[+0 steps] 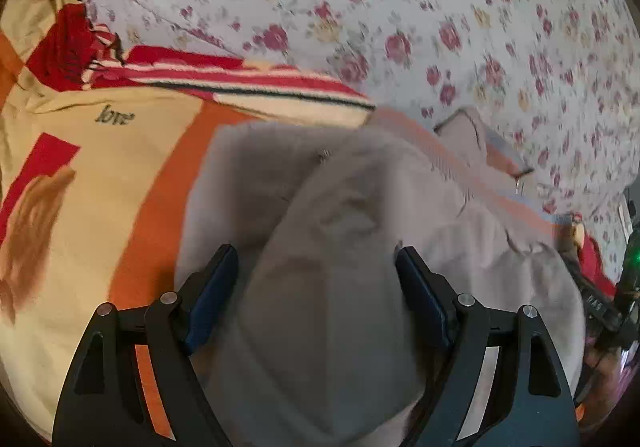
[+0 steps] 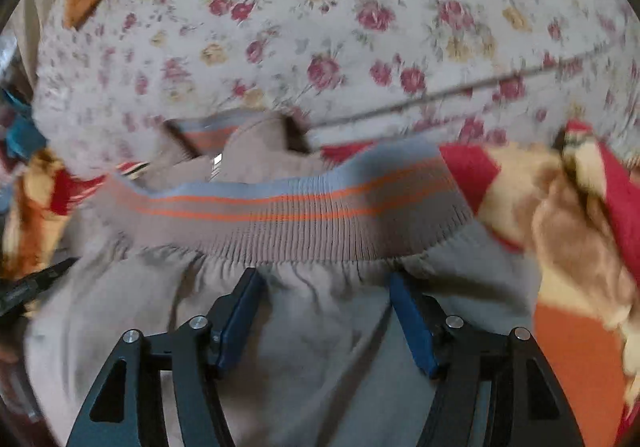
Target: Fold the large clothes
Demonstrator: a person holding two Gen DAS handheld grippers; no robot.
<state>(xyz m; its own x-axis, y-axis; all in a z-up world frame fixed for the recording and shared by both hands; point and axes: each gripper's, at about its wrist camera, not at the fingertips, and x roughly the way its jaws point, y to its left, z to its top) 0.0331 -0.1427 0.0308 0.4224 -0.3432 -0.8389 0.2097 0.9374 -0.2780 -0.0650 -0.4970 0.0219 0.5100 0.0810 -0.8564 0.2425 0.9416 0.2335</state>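
On the floral bedsheet (image 2: 320, 27), our grey jacket with a ribbed, orange-striped hem (image 2: 280, 207) lies crosswise. Left gripper (image 1: 316, 271) and right gripper (image 2: 324, 299) hang unclenched over it, holding nothing; the hem lies just beyond the right.

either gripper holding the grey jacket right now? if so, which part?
Neither. Left gripper and right gripper are both open above the grey jacket; pads not pinching any fabric.

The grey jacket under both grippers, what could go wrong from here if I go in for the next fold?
1. Both the left gripper and the right gripper are open above the grey jacket, so closing may pinch only the top layer.
2. The patterned blanket lies under the jacket's edge and could get grabbed too.
3. The ribbed striped hem looks bunched, so the fold may come out crooked.
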